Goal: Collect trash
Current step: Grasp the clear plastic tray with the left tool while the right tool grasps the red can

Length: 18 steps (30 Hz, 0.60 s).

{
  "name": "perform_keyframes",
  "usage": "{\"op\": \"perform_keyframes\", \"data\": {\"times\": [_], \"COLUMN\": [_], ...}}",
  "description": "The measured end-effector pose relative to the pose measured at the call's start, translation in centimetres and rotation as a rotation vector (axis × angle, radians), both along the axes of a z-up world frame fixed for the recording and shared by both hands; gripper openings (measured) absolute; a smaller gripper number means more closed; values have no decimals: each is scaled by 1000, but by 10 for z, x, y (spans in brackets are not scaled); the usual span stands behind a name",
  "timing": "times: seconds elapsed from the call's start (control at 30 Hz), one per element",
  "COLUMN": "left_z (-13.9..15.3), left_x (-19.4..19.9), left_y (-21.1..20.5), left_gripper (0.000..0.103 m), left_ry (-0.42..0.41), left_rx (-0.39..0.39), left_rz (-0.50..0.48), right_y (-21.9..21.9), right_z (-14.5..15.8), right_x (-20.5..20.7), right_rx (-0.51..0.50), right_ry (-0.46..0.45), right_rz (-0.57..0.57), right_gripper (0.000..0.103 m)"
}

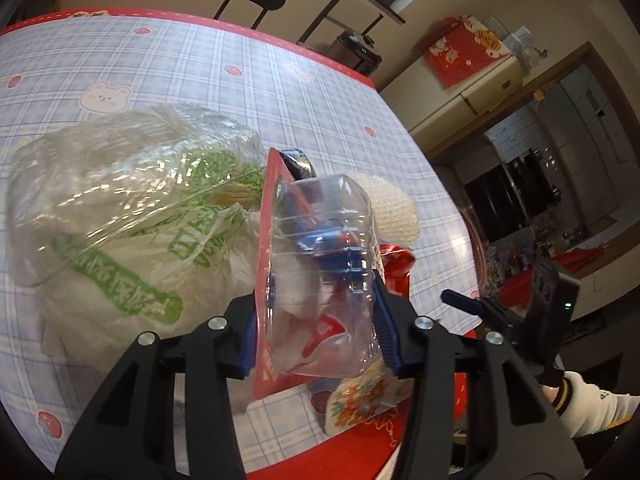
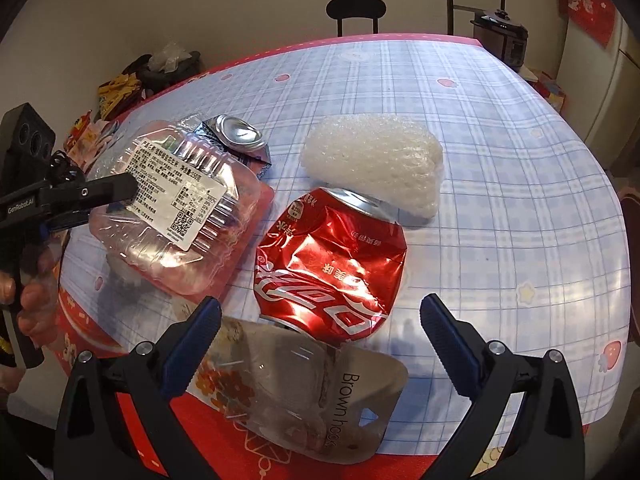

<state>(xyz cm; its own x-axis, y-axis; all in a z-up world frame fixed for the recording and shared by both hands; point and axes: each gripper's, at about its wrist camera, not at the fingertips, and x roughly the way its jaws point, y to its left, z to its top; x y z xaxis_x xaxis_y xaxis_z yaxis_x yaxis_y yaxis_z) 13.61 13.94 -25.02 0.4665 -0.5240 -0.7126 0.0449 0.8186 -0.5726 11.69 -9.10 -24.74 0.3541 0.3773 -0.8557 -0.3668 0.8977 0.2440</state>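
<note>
- We see the left gripper (image 1: 316,320) clamping the clear plastic tray (image 1: 320,280), lifted towards the bag (image 1: 132,216), presumably for collection.
- Right gripper (image 2: 320,340) spread, empty, above the crushed can (image 2: 332,264).

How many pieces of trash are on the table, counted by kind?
Crushed cans: 2, red can, silver can
Clear plastic packs: 2, plastic container, hook package
Foam net: 1
Plastic bag: 1
Total: 6

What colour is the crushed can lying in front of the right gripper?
Shiny red with white lettering, silver at the rim: the crushed can shows best in the right wrist view.
</note>
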Motion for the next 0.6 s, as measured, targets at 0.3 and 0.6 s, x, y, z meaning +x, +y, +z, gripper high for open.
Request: {"op": "perform_keyframes", "data": {"times": [0.3, 0.6], "left_z": [35, 35], "left_x": [-36, -67], "left_y": [30, 63], "left_gripper": [48, 48], "left_ry": [-106, -117], "left_rx": [-34, -32], "left_rz": [91, 160], "right_y": [25, 36], "right_z": [-14, -40], "right_x": [25, 46], "right_rx": [-29, -56], "right_ry": [38, 88], "right_rz": [-46, -117], "right_gripper": [98, 98]}}
